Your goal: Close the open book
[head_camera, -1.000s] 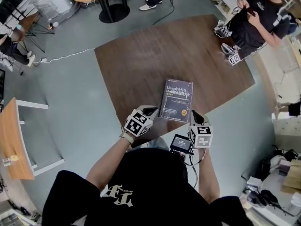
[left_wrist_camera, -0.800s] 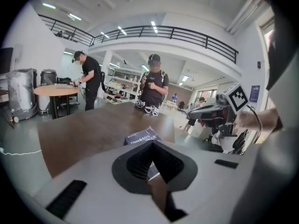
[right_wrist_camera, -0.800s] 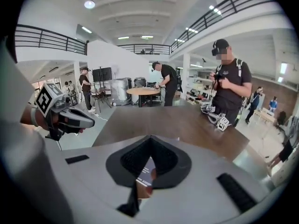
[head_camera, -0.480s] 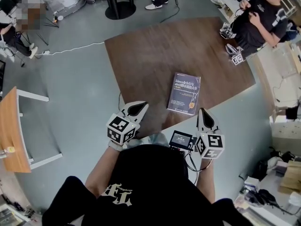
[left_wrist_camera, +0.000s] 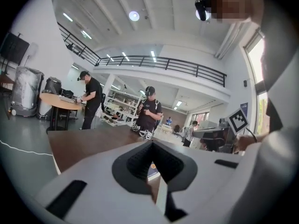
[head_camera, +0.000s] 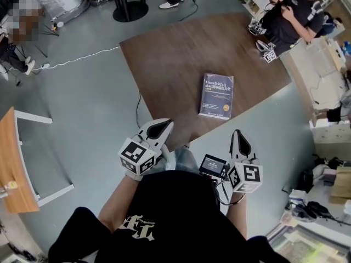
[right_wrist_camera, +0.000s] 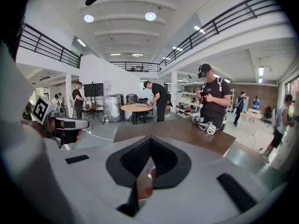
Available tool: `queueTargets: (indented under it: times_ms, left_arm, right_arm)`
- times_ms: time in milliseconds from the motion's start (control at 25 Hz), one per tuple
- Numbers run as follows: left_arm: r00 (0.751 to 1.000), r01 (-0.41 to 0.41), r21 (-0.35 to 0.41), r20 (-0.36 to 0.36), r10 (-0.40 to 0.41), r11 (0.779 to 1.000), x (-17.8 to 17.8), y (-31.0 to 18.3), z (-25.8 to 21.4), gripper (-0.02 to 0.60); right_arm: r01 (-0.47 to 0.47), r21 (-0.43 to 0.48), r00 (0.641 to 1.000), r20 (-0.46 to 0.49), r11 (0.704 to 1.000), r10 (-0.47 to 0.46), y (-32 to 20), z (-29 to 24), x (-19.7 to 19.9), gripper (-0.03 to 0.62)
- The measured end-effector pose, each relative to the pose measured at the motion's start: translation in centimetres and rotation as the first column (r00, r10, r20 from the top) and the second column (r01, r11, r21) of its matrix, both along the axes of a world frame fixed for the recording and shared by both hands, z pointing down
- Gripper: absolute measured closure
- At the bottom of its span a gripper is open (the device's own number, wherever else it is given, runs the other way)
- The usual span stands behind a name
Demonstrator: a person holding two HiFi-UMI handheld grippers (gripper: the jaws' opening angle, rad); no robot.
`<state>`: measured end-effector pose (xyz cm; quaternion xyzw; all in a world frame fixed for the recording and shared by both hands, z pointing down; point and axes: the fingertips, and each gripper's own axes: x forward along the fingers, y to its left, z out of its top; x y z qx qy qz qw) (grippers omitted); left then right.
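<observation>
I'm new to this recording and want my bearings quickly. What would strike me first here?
A dark-covered book lies closed, cover up, on the brown table, toward its near side. The left gripper and right gripper hang near the person's body, apart from the book, each with jaws together and nothing between them. At the table's far right corner stands a second person in black.
</observation>
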<state>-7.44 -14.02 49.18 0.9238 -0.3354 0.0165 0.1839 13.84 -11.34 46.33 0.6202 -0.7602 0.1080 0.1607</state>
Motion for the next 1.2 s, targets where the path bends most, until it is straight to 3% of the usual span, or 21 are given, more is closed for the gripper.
queueTargets:
  times_ms: [320,600,840,1200]
  left_arm:
    - [0.994,-0.097,0.037,-0.047,0.099,0.995,2.7,4.4,-0.6,0.578]
    - [0.993,-0.109,0.073,-0.034,0.112,0.991,4.9,7.7,-1.2,0.578]
    - [0.992,-0.115,0.075,-0.04,0.118,0.991,4.9,13.4,-2.8,0.578]
    - [0.981,-0.186,0.054,-0.039,0.188,0.981,7.6,21.7,-2.4,0.578]
  right_arm:
    - [-0.035,-0.007,0.998,0.044,0.999,0.035,6.0,1.1,-0.4,0.606]
    - [0.004,0.019,0.997,0.075,1.0,-0.005,9.0,1.8,0.4,0.606]
    - [0.041,0.031,0.995,0.087,0.999,-0.044,14.6,0.8,-0.2,0.605]
    - [-0.021,0.023,0.992,0.124,1.0,0.018,24.6,1.7,1.2,0.606]
